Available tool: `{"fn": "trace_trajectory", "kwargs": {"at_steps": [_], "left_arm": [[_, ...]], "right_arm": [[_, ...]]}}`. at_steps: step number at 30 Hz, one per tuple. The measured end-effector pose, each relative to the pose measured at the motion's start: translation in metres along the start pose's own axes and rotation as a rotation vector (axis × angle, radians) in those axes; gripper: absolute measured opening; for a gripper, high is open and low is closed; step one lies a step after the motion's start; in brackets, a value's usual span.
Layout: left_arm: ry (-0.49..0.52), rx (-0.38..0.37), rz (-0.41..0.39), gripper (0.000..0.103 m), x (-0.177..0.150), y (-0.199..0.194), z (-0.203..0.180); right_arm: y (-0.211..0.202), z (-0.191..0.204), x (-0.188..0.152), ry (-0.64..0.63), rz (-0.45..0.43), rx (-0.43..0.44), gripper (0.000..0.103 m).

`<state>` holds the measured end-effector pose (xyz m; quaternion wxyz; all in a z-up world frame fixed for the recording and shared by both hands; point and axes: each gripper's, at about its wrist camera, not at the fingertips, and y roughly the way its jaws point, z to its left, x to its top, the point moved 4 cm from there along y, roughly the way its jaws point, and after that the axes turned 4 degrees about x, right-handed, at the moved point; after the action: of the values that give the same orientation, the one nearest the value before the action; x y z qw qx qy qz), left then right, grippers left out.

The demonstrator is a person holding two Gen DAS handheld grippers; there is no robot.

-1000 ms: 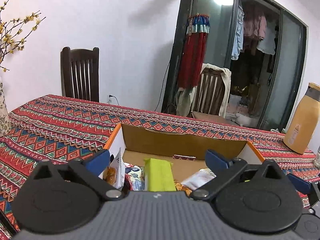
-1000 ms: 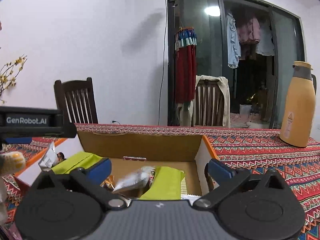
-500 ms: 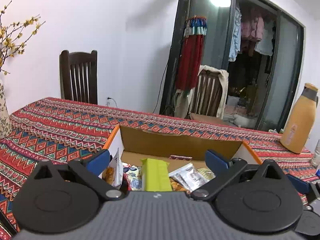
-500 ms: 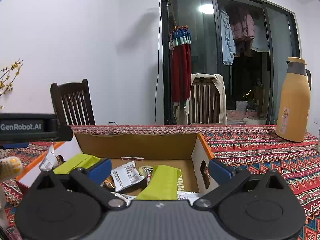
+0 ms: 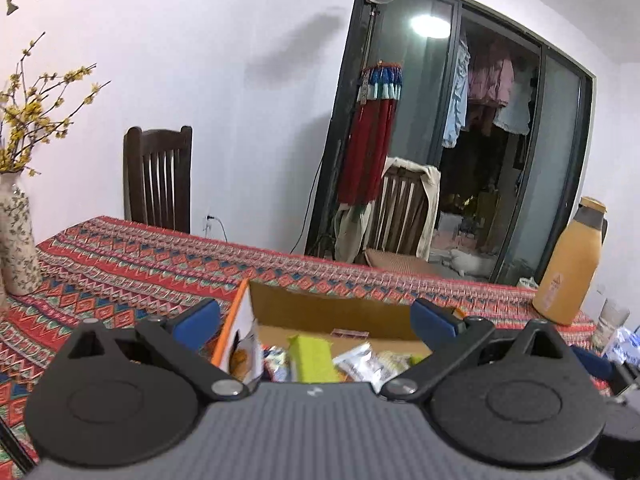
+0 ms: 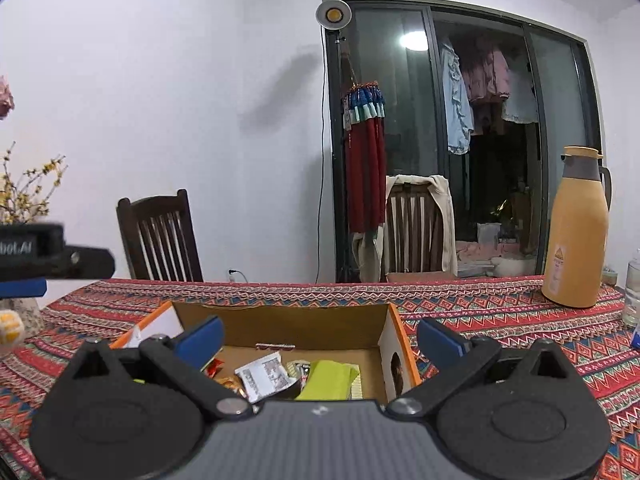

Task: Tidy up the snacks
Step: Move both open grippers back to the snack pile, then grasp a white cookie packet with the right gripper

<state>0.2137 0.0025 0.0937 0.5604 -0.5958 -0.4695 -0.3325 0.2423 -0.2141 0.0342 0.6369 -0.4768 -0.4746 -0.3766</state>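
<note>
An open cardboard box [image 5: 332,314] [image 6: 288,320] with an orange rim stands on the patterned tablecloth. It holds several snack packets: a lime-green pack [image 5: 310,358] [image 6: 328,378], a white and silver packet [image 5: 358,362] [image 6: 264,374] and orange wrappers [image 6: 230,384]. My left gripper [image 5: 316,322] is open and empty, above the box's near side. My right gripper [image 6: 320,338] is open and empty, also above the box. The left gripper's body [image 6: 40,252] shows at the left edge of the right wrist view.
An orange thermos [image 5: 568,268] [image 6: 578,228] stands on the table at the right, with a glass [image 6: 632,292] beside it. A vase of yellow flowers [image 5: 16,240] stands at the left. Two wooden chairs [image 6: 160,236] [image 6: 416,232] stand behind the table.
Both grippers have risen and drawn back from the box. A white and silver packet that was in the air near the right gripper now lies in the box.
</note>
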Motion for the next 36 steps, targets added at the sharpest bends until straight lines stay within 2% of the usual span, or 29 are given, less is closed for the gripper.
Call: {"fn": "trace_trajectory", "kwargs": {"at_steps": [4,7,13,24,36], "left_arm": [[0.037,-0.003,0.052,0.103,-0.017,-0.006,0.016],[0.054,-0.011,0.104,0.103,-0.034,-0.004,0.027],[0.060,-0.013,0.184,0.103,-0.068,0.015,0.037],[0.038,-0.052,0.196,0.103,-0.079,0.019,0.044],[0.060,-0.024,0.222,0.103,-0.087,0.025,0.041]], "right_arm": [[-0.020,-0.002,-0.012,-0.033,0.035,0.005,0.103],[-0.030,-0.004,-0.031,-0.054,0.101,0.014,0.103],[-0.027,-0.015,-0.070,-0.026,0.211,-0.041,0.103],[-0.003,-0.035,-0.097,0.091,0.249,-0.052,0.103],[0.002,-0.036,-0.100,0.091,0.276,-0.055,0.103]]}}
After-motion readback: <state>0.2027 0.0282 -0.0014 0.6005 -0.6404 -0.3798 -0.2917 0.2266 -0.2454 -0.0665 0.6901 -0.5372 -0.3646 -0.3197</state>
